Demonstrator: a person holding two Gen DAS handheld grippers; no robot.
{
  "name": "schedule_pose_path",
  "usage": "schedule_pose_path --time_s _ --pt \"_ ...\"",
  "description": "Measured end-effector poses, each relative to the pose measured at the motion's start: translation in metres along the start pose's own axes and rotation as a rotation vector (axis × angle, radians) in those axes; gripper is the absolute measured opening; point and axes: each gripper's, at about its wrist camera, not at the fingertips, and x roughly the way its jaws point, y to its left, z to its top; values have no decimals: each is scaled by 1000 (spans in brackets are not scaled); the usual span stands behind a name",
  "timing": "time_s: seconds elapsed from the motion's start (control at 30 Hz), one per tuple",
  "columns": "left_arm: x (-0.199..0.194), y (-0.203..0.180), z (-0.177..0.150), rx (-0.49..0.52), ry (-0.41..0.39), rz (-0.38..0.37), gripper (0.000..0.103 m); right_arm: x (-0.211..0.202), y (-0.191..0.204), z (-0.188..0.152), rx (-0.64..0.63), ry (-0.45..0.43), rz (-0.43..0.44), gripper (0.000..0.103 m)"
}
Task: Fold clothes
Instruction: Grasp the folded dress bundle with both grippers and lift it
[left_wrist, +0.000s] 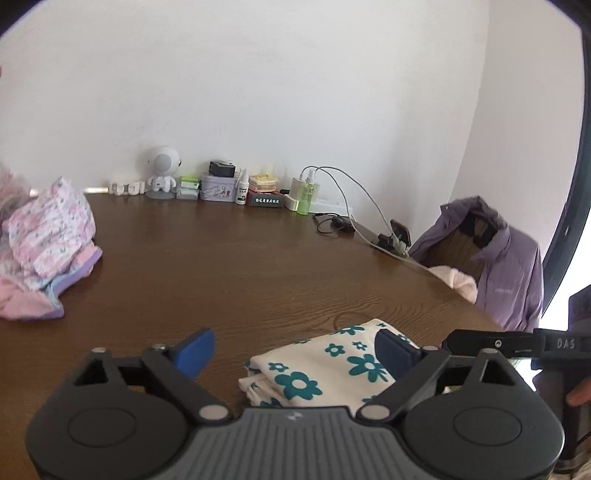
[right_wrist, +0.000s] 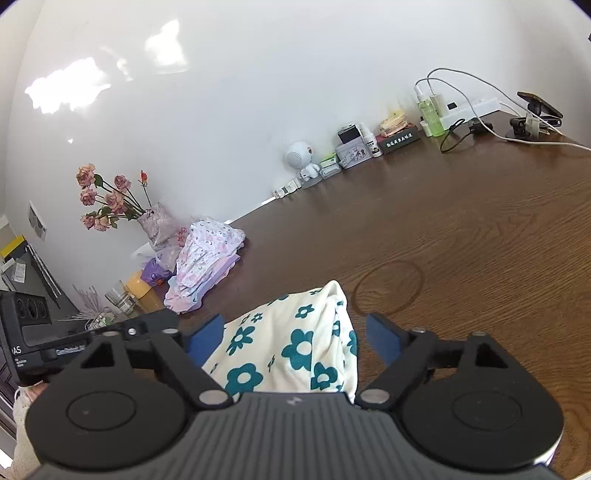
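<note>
Folded cream cloth with teal flowers (left_wrist: 325, 365) lies at the near edge of the brown table (left_wrist: 236, 266), one piece, its near end cut off behind both gripper bodies. Left gripper (left_wrist: 295, 350) has its two blue fingers (left_wrist: 197, 350) spread wide; the right-hand finger overlaps the cloth's right edge, though contact cannot be judged. Right gripper (right_wrist: 295, 339) is likewise wide apart, its two fingers (right_wrist: 382, 341) flanking the cloth and clamping nothing. One heap of pink and lilac floral clothes (left_wrist: 48, 243) sits at the far left, how many garments unclear. One purple jacket (left_wrist: 495, 262) hangs on a chair at the right. One white robot figurine (left_wrist: 161, 173) stands by the far wall among small boxes and bottles too tiny to count.
</note>
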Motion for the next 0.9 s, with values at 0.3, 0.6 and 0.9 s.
schedule_pose_path --time_s 0.3,0.6,0.9 --pt "4 24 -26 -313 111 3 103 18 1 -13 17 100 24 103" --pt "36 35 -27 -382 205 -46 101 43 -17 6 25 234 67 102" --pt "56 37 -23 -413 258 -140 70 61 -39 3 178 314 133 72"
